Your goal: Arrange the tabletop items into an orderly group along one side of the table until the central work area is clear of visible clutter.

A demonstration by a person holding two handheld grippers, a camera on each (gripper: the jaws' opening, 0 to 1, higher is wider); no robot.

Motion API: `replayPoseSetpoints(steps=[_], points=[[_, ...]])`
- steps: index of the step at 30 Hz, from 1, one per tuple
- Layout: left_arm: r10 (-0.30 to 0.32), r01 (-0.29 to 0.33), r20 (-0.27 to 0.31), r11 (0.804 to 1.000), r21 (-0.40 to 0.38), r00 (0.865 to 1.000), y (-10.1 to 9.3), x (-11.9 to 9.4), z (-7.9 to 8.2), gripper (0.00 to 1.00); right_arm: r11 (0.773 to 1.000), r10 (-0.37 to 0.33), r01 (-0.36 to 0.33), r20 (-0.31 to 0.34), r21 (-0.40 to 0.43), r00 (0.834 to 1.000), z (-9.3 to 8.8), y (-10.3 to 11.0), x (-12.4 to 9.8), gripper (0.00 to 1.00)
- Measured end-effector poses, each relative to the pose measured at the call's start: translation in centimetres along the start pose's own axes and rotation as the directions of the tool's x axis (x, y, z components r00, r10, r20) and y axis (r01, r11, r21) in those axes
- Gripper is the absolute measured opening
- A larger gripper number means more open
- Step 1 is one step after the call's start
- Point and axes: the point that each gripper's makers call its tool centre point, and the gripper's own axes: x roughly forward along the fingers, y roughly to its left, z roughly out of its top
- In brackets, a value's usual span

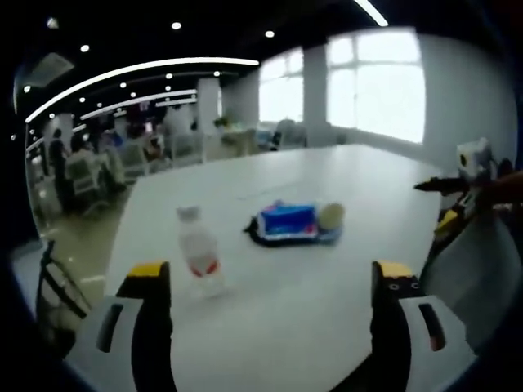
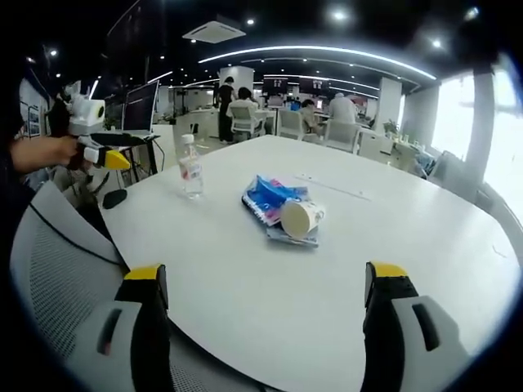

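Standing near one edge of the large white table [image 2: 343, 269] is a small clear plastic water bottle with a red label and white cap [image 2: 191, 169], also seen in the left gripper view [image 1: 198, 257]. Near the table's middle lies a blue soft pack of tissues [image 2: 270, 198] on a dark flat pouch, with a pale paper cup [image 2: 301, 218] tipped on its side touching it; the bottle stands well apart from this cluster. Grey mesh office chairs [image 2: 57, 269] sit by the table's edge, and people work at desks far behind.

The left tongs [image 1: 274, 282] are held just above the table, jaws wide apart and empty, the bottle just beyond the left jaw. The right tongs [image 2: 270, 286] hover at the table's near edge, jaws likewise apart and holding nothing. A hand [image 2: 41, 153] grips the left tool at the picture's left side.

The left gripper view is blurred, so the pouch's details are hard to make out.
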Motion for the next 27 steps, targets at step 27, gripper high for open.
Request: replayPoseSetpoints(steps=[27], points=[[-0.033,0.03,0.032,0.997,0.073,0.999,-5.4,-1.3,-0.2,1.0,1.0,0.009,-0.009,0.001,-0.03,1.0,0.1,0.3,0.0,1.0]])
